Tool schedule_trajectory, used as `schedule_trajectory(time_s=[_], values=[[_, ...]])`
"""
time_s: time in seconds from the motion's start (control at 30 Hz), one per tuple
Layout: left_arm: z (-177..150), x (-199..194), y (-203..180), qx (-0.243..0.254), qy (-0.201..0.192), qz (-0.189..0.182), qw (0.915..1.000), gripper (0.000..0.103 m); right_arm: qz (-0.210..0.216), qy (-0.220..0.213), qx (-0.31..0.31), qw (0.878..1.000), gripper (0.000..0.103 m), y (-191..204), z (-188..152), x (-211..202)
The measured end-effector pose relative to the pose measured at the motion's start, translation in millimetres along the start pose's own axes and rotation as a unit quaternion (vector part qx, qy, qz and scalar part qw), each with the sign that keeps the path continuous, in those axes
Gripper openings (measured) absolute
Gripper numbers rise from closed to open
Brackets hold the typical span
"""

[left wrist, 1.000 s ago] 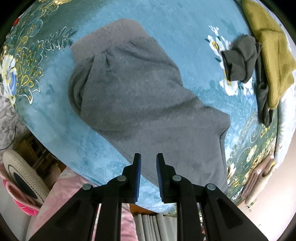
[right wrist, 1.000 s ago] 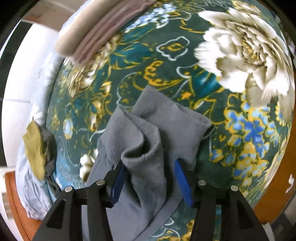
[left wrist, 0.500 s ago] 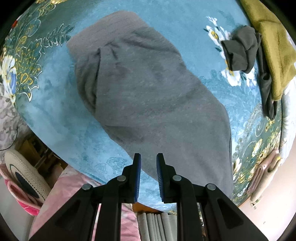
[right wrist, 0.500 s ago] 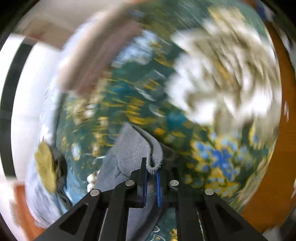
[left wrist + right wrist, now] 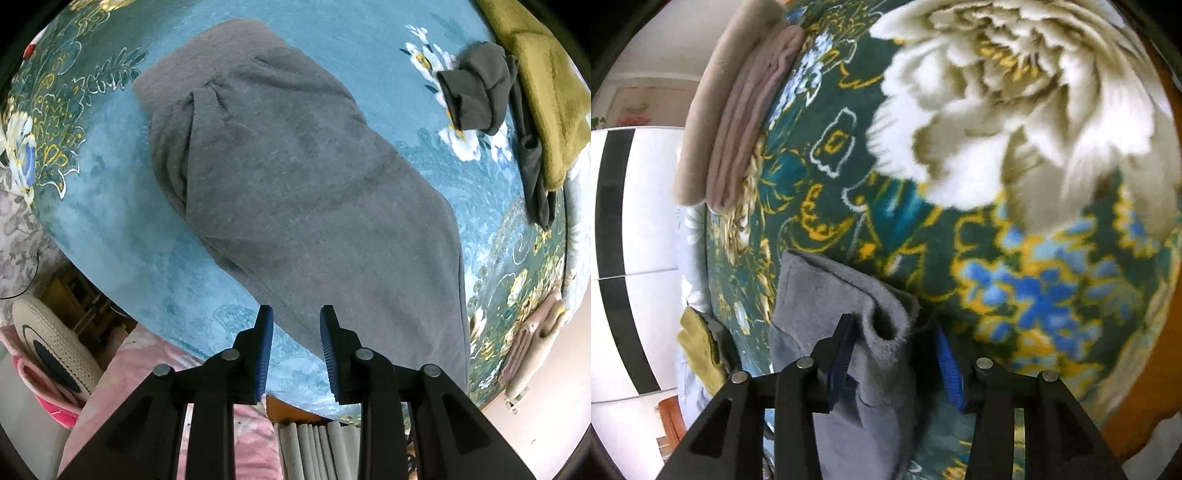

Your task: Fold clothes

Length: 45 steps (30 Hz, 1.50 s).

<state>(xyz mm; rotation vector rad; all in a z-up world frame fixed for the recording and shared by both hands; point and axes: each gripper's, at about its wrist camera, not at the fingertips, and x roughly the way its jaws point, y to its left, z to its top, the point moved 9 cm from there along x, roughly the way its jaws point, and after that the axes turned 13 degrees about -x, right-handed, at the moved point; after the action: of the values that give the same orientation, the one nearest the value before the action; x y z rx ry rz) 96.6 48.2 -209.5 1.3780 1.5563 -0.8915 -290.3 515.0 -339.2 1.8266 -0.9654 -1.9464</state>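
Observation:
A grey garment point(image 5: 295, 177) lies stretched along the teal flowered blanket point(image 5: 110, 206) in the left wrist view. My left gripper point(image 5: 296, 325) hovers over the garment's near edge. Its jaws are opening and no cloth is pinched between them. In the right wrist view the garment's end point(image 5: 849, 306) rests on the dark green flowered part of the blanket point(image 5: 849, 110). A raised fold of it stands between the blue pads of my right gripper point(image 5: 894, 332). Those jaws are opening; the right pad is clear of the cloth.
A crumpled dark grey garment point(image 5: 476, 92) and an olive cloth point(image 5: 535, 92) lie at the far right of the bed. A folded beige and pink stack point(image 5: 738, 110) sits near the bed's edge. Below the near edge are pink bedding point(image 5: 140, 369) and a woven item point(image 5: 48, 339).
The right gripper closed on the garment's end, pulled it along, and has spread its jaws again. The garment now lies flatter and longer. The left jaws stand wider.

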Motion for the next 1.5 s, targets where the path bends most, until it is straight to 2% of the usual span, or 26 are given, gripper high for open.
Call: schedule_trajectory(time_s=[0.07,0.1,0.13,0.17,0.33,0.4,0.47,0.57,0.63,0.7,0.8,0.97,1.03,1.13,1.2,1.27,1.33,1.37,1.4,1.47,1.5], values=[[0,-2,-1,0.004,-0.002,0.0,1.0,0.026,0.005,-0.004,0.015,1.0,0.045,0,0,2],[0,-3,-1,0.005,-0.003,0.0,1.0,0.026,0.004,-0.006,0.022,1.0,0.039,-1,0,2],[0,-4,-1,0.005,-0.004,-0.001,1.0,0.026,0.011,-0.005,0.029,1.0,0.031,1,0,2],[-1,-5,-1,0.005,-0.004,-0.003,1.0,0.026,0.02,-0.004,0.034,0.999,0.016,3,0,1],[-2,-15,1,-0.001,-0.006,-0.02,0.9998,0.027,0.025,-0.015,-0.005,1.0,0.014,36,0,-18],[-2,-20,2,-0.006,-0.007,-0.029,0.9995,0.027,0.034,-0.023,-0.05,0.998,0.014,64,-3,-35],[-1,-24,6,-0.012,-0.008,-0.038,0.9992,0.027,0.04,-0.025,-0.121,0.992,0.014,104,-17,-52],[2,-31,14,-0.028,-0.009,-0.052,0.9982,0.027,0.055,-0.018,-0.223,0.973,0.014,166,-49,-70],[4,-34,21,-0.041,-0.009,-0.062,0.9972,0.027,0.063,-0.007,-0.292,0.954,0.014,207,-77,-75],[5,-35,29,-0.053,-0.008,-0.071,0.996,0.027,0.067,0.014,-0.357,0.932,0.014,242,-117,-69],[6,-37,44,-0.077,-0.003,-0.091,0.9929,0.027,0.066,0.068,-0.416,0.904,0.014,281,-185,-29],[13,-46,73,-0.111,-0.007,-0.121,0.9864,0.027,0.031,0.156,-0.474,0.866,0.014,305,-277,36],[14,-50,86,-0.126,-0.01,-0.137,0.9825,0.027,0.019,0.185,-0.505,0.843,0.014,306,-314,54],[18,-53,104,-0.147,-0.013,-0.152,0.9773,0.031,0.0,0.212,-0.543,0.812,0.015,302,-352,75],[21,-53,117,-0.163,-0.016,-0.159,0.9737,0.035,-0.015,0.228,-0.56,0.797,0.018,296,-370,86],[23,-51,128,-0.178,-0.013,-0.168,0.9694,0.036,-0.01,0.25,-0.562,0.789,0.019,293,-380,89],[23,-47,134,-0.187,-0.008,-0.174,0.9667,0.036,0.018,0.268,-0.56,0.784,0.031,297,-386,84],[24,-45,138,-0.191,-0.006,-0.176,0.9656,0.036,0.028,0.268,-0.562,0.782,0.045,299,-384,80],[24,-44,141,-0.194,-0.004,-0.177,0.9649,0.036,0.036,0.264,-0.566,0.78,0.049,302,-381,75],[25,-40,145,-0.201,0.0,-0.182,0.9625,0.036,0.052,0.258,-0.574,0.776,0.049,306,-374,66],[25,-38,147,-0.205,0.002,-0.185,0.9613,0.036,0.039,0.253,-0.565,0.785,0.049,302,-363,69]])
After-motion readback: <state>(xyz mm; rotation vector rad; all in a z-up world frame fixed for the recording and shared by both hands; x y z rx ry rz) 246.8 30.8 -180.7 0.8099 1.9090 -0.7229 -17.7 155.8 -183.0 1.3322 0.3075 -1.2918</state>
